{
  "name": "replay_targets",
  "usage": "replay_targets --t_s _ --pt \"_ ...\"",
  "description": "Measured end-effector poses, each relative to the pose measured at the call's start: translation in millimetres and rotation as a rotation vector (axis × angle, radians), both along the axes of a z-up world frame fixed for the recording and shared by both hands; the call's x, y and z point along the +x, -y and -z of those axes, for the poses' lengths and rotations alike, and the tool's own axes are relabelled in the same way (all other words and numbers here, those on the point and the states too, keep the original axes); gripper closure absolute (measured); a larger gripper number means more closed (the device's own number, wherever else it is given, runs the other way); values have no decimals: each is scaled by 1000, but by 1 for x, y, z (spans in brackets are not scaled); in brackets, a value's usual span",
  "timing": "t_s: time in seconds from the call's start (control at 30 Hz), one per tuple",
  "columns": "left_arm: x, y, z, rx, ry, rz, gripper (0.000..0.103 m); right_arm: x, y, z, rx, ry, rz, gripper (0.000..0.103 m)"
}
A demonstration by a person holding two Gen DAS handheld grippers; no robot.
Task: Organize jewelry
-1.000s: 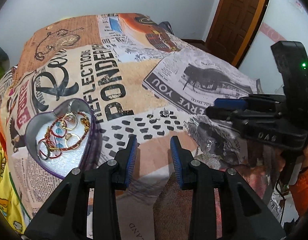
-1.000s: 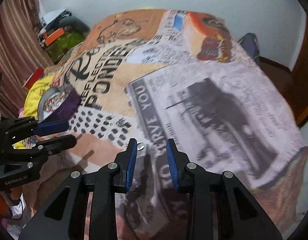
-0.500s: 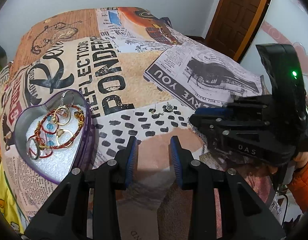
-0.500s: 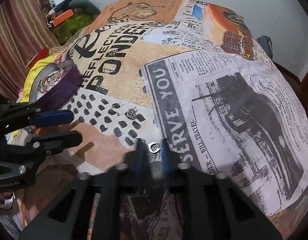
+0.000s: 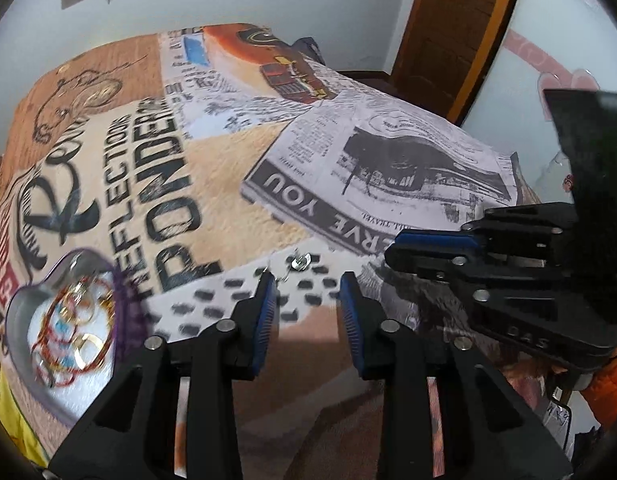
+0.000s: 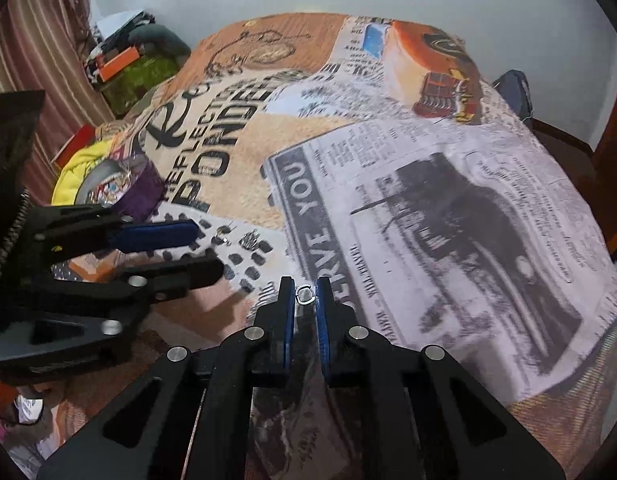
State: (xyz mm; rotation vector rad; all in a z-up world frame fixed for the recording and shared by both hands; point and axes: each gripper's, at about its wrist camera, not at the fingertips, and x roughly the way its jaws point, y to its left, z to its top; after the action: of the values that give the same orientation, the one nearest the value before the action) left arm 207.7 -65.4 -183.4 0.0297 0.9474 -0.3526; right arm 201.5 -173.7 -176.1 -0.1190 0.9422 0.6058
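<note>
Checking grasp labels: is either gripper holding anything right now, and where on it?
Right gripper pinches a small silver ring by its near edge at the fingertips; most of the ring pokes out past the tips. Left gripper is open, holding nothing.

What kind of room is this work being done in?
Most likely a bedroom in a home. The jewelry lies on a bed under a newspaper-print blanket, a wooden door stands in the corner, and clutter is piled beside a striped curtain.
</note>
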Motion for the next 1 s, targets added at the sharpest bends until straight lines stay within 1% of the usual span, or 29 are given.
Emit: replay_targets --t_s 0.03,0.1,0.17,0.3,0.33,0.43,0.47,0.6,0.77,1.0 --pt "3 3 1 6 1 6 79 0 3 -2 6 4 7 94" --pt "7 5 3 14 0 7 81 2 6 -5 19 7 17 94" --pt "13 6 7 24 -5 5 85 4 9 -6 29 11 25 94" --pt "22 7 13 42 -20 -5 86 7 13 -4 46 3 37 94" --pt "22 7 14 43 -22 -6 89 8 13 -4 50 1 39 94" --pt "22 9 17 51 -16 2 90 8 14 -3 55 0 41 94" --pt "21 10 17 54 -15 4 94 8 15 -3 56 -1 41 94" --pt "22 10 17 53 -17 2 95 7 16 -5 57 3 43 94" --pt "12 0 5 15 1 -27 95 3 14 -13 49 26 41 94" --pt "-15 -23 -29 -9 72 -65 95 -5 2 -38 66 83 22 94"
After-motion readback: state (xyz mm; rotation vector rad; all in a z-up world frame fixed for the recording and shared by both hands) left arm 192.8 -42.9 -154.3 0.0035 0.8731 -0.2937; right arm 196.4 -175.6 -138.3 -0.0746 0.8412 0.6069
